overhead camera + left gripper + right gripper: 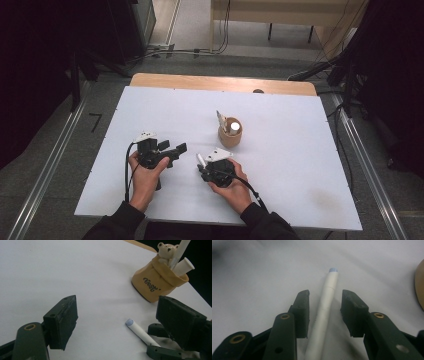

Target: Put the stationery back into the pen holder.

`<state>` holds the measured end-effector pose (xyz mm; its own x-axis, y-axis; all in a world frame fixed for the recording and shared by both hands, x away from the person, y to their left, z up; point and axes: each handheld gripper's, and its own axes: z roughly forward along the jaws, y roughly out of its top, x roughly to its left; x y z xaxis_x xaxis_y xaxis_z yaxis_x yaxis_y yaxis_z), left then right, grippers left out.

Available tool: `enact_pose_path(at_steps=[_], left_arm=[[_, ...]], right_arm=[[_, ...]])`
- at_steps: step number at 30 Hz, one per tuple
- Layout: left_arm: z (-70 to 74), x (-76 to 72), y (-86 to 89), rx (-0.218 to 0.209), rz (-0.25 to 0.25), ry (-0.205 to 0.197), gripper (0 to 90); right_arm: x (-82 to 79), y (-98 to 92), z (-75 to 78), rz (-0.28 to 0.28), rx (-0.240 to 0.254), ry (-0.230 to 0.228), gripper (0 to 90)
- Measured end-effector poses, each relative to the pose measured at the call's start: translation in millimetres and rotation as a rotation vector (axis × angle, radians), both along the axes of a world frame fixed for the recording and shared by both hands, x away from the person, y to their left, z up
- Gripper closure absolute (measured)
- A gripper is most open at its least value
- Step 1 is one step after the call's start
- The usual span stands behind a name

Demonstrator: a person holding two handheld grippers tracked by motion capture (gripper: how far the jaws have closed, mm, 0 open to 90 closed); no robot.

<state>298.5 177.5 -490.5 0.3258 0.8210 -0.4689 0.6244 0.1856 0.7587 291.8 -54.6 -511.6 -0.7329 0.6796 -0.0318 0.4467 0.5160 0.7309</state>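
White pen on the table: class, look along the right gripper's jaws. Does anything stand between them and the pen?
Nothing visible does. The pen lies on the bare table between the jaws of the right gripper, with a gap at each side, so the pads do not press on it yet.

A slim white marker (325,312) with a small pale blue end cap lies flat on the white table, near the person's edge and a little toward the left of a tan bear-topped holder (157,281). That holder stands upright, well apart from the loose marker, with two more white markers sticking out of its mouth
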Motion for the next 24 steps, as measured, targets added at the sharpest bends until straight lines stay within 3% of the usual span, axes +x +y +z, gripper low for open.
enact_pose_path(at_steps=[15,24], left_arm=[[0.0,-0.3,-0.9,0.002,-0.007,-0.001,18.6],[-0.1,-0.6,-2.1,0.000,-0.012,0.000,18.8]], right_arm=[[0.8,-0.8,-0.2,-0.005,0.003,-0.002,76.6],[2.9,-3.9,0.4,-0.011,0.033,0.026,77.2]])
